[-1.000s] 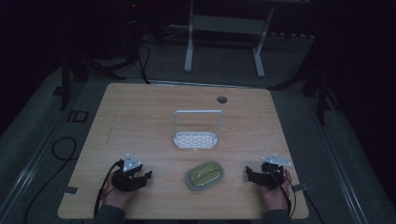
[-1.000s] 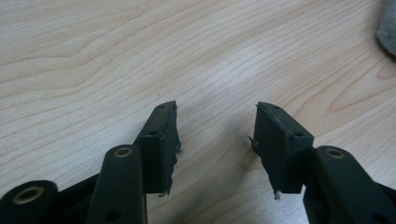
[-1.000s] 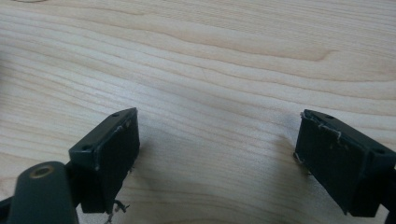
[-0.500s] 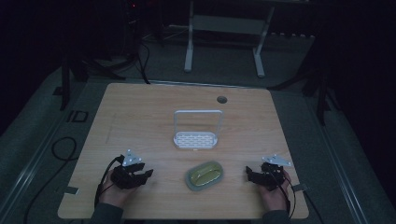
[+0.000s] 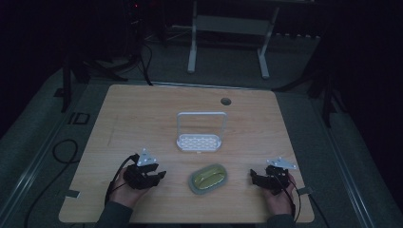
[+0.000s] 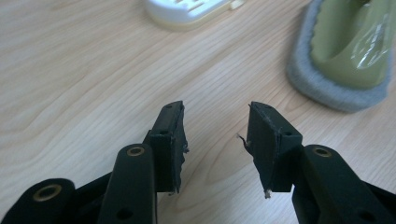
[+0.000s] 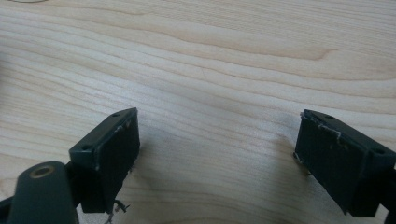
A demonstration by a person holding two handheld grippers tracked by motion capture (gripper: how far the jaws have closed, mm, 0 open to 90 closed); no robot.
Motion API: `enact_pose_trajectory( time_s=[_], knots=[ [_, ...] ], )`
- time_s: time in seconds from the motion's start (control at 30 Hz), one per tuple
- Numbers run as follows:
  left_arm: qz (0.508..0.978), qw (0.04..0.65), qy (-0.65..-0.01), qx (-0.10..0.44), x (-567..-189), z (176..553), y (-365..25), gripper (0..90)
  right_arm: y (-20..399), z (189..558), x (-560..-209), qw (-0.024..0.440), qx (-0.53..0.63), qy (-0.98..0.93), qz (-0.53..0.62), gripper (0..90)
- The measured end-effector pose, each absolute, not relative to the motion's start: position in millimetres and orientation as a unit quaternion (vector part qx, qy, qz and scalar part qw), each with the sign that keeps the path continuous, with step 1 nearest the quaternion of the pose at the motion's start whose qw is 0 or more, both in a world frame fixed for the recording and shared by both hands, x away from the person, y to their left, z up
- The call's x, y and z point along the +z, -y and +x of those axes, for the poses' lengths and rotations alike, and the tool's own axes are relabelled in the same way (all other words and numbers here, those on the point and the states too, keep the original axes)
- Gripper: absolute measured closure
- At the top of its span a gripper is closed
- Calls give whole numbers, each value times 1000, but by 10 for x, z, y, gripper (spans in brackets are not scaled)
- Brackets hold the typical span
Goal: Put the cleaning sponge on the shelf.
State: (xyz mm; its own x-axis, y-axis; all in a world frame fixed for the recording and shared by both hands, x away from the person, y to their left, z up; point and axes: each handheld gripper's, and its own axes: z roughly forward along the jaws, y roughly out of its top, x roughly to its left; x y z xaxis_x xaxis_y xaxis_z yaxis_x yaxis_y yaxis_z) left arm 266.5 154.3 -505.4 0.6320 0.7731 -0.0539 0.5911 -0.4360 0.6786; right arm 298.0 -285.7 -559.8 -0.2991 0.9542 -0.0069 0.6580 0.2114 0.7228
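From above, the green dish [image 5: 209, 178] lies near the table's [image 5: 142, 118] front edge between the left gripper [image 5: 154, 176] and right gripper [image 5: 255, 176], below the white rack [image 5: 198, 141]. In the left gripper view, the jaws have just been closing, nothing between them; the dish [image 6: 348, 46] sits ahead to the right. In the right gripper view, the jaws stand wide over bare wood.

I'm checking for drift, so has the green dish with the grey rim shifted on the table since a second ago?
No. The green dish with the grey rim sits just as far in front of the white plastic rack as before.
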Motion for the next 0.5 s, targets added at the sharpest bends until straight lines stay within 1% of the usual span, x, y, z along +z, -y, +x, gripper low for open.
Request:
enact_pose_trajectory(
  time_s=[0.27, 0.5],
  knots=[
    [851, 348, -373, 129, -4972, 2715, -1278, 603, 2857, 2979, -5598, 236, 315, -742, 543, 133],
    [860, 353, -348, 119, -4926, 2727, -1085, 612, 2857, 2978, -5598, 236, 315, -742, 543, 133]
  ],
)
